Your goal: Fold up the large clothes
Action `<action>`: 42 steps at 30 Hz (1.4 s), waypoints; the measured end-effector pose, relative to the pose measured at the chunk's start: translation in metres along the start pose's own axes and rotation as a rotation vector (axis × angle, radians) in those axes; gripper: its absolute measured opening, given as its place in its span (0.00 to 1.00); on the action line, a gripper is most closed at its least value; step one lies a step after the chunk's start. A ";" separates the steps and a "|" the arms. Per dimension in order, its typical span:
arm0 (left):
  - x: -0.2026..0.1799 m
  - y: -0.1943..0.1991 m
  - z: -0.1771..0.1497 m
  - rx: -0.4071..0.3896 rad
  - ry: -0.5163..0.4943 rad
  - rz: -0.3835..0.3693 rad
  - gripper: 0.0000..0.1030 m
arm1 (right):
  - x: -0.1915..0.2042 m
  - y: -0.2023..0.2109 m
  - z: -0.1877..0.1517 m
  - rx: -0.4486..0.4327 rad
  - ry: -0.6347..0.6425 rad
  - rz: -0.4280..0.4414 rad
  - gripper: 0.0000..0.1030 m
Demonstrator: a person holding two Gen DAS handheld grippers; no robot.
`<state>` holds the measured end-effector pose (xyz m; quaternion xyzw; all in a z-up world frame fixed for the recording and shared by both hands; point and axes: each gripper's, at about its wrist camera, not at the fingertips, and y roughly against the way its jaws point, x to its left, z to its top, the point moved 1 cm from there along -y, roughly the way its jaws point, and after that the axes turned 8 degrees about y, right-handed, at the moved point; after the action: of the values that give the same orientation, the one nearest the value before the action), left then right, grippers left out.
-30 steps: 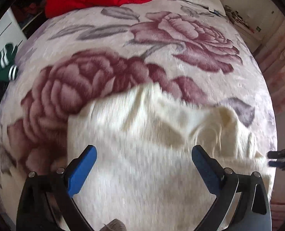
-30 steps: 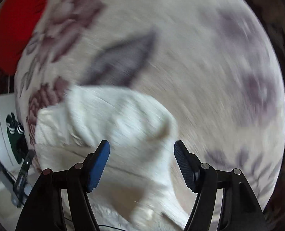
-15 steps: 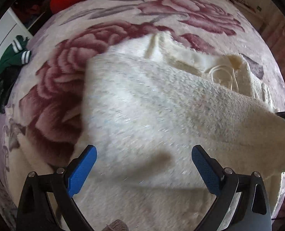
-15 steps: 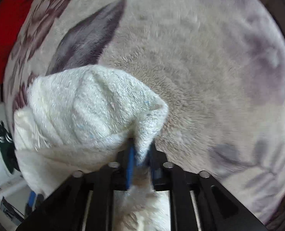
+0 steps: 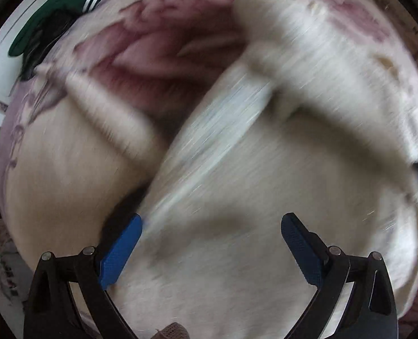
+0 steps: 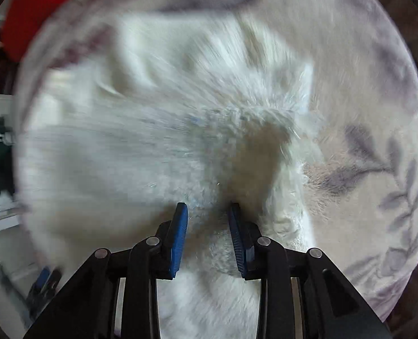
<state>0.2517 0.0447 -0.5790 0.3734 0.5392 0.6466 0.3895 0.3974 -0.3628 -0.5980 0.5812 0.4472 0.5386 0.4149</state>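
Packed nearly all the space under the left gripper (image 5: 211, 243) with the cream garment (image 5: 237, 197), heaped in soft blurred ridges. Kept a wide gap between its fingers, with cloth below them and nothing pinched. Found open ground only on the flowered blanket (image 5: 152, 50) beyond the folds, toward the upper left. Hemmed in there by a green garment (image 5: 48, 8) and a white panel (image 5: 0, 65). No spare gap between the fingers of the right gripper (image 6: 207, 226): stuffed with a bunch of the same garment. Flat and bare to the right across the blanket; bounded at the far upper left by a red cloth (image 6: 34, 8).
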 end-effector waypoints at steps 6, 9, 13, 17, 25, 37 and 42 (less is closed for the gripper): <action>0.041 -0.021 -0.014 0.050 0.075 -0.027 1.00 | 0.003 0.048 -0.038 -0.092 -0.103 0.093 0.69; 0.037 0.006 -0.016 -0.001 0.054 -0.060 1.00 | -0.001 0.089 -0.081 -0.119 -0.113 0.100 0.73; 0.019 0.039 -0.028 -0.057 0.034 -0.089 1.00 | -0.046 0.128 -0.115 -0.136 -0.159 -0.001 0.73; -0.011 0.061 -0.052 -0.098 0.005 -0.082 1.00 | -0.088 0.103 -0.123 -0.071 -0.131 -0.069 0.73; -0.102 0.074 -0.107 -0.081 -0.007 0.021 1.00 | -0.090 0.015 -0.051 -0.149 0.121 -0.086 0.12; -0.204 0.087 -0.170 -0.018 -0.091 -0.075 1.00 | -0.207 0.018 -0.074 0.055 -0.148 0.413 0.68; -0.282 0.076 -0.220 0.106 -0.235 -0.247 1.00 | -0.257 0.068 -0.095 0.101 -0.061 0.420 0.71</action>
<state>0.1633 -0.3088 -0.5517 0.3970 0.5651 0.5165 0.5062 0.3026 -0.6281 -0.5908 0.6978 0.3298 0.5723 0.2771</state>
